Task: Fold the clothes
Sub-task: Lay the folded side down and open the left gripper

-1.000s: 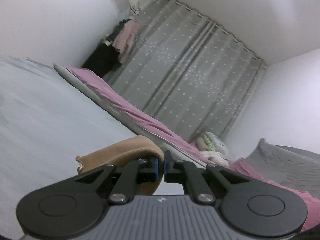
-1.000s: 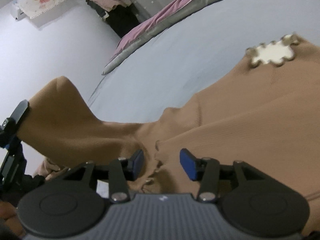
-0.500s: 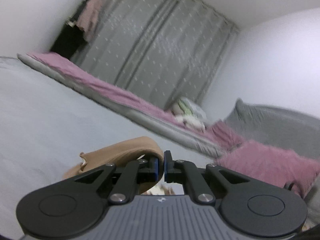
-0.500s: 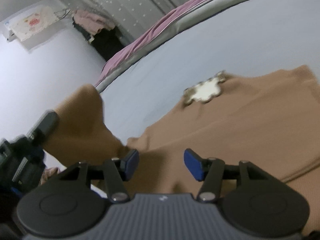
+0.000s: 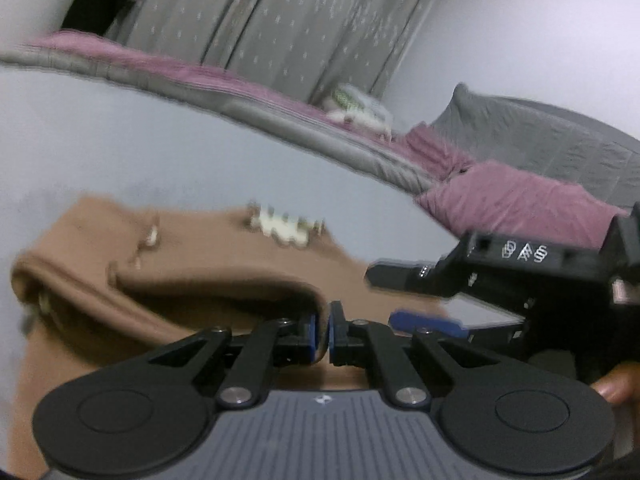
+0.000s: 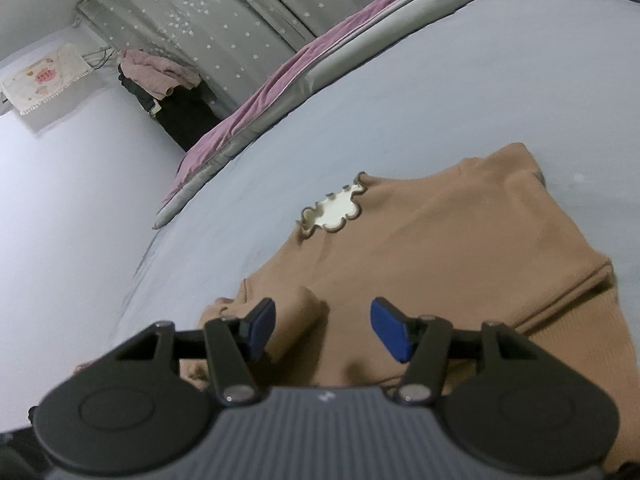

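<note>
A brown knit sweater point(image 6: 440, 248) with a cream scalloped collar point(image 6: 334, 213) lies on the pale blue bedsheet point(image 6: 440, 80). My left gripper point(image 5: 324, 330) is shut on a folded edge of the sweater point(image 5: 208, 280), holding that fold low over the garment's body. The right gripper point(image 6: 323, 330) is open just above the sweater's near part, with a raised fold of cloth between its blue pads point(image 6: 388, 334) but not pinched. In the left wrist view the right gripper's body point(image 5: 520, 280) shows at the right, with a fingertip of the person's hand point(image 5: 612, 390) below it.
A grey and pink quilt point(image 6: 304, 76) runs along the bed's far side under star-dotted grey curtains point(image 6: 240, 12). Pink pillows point(image 5: 520, 204) and a grey headboard point(image 5: 540, 140) stand at the right. Clothes hang on a rack point(image 6: 160, 76) in the corner.
My left gripper has swung right and down, carrying the sweater's fold over the garment toward the right gripper. The right gripper drew back and rose slightly, staying open.
</note>
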Available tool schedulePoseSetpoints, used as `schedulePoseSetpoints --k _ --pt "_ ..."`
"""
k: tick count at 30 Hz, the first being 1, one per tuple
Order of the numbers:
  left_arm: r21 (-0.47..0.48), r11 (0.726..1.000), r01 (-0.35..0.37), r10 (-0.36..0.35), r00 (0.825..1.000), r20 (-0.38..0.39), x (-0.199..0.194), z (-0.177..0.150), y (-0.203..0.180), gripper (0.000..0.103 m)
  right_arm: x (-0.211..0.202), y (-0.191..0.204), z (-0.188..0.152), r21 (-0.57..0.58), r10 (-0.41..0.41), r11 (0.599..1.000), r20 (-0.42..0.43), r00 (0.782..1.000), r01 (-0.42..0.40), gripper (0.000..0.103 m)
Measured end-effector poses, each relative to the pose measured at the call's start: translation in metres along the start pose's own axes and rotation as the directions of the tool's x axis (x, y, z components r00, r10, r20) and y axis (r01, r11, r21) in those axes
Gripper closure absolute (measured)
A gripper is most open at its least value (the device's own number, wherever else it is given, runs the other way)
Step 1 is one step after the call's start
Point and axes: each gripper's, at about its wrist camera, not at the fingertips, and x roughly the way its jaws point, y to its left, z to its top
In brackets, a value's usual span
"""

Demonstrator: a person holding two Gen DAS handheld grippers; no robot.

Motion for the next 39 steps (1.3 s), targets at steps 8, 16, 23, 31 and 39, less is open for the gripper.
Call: schedulePoseSetpoints --k 8,16,23,31,39 --pt "0.006 1.0 0.018 -0.017 0.997 -0.075 -0.001 -0.002 -0.004 0.084 -0.004 0.006 -0.004 -0.037 0.006 0.999 -0.004 1.0 -0.006 0.046" --pt "0.122 0.993 0.01 0.01 0.986 -0.168 -0.025 0.018 -0.026 0.066 -0.011 0.021 -0.006 -0.08 0.019 0.997 0.0 1.0 -0.019 0.041" --pt "0.121 0.991 -0.048 0.072 0.976 -0.203 -0.055 0.027 -0.02 0.056 -0.014 0.041 -0.018 -0.201 -0.024 0.979 -0.004 1.0 0.023 0.033" --pt "0.022 0.98 -0.197 0.197 0.959 -0.205 -0.075 0.039 0.033 0.056 -0.01 0.076 -0.041 -0.398 -0.074 0.915 -0.012 0.997 0.064 0.032" --pt "-0.1 0.95 -0.296 0.268 0.936 -0.228 -0.072 0.043 0.071 0.057 0.004 0.114 -0.071 -0.595 -0.116 0.799 -0.012 0.993 0.086 0.036"
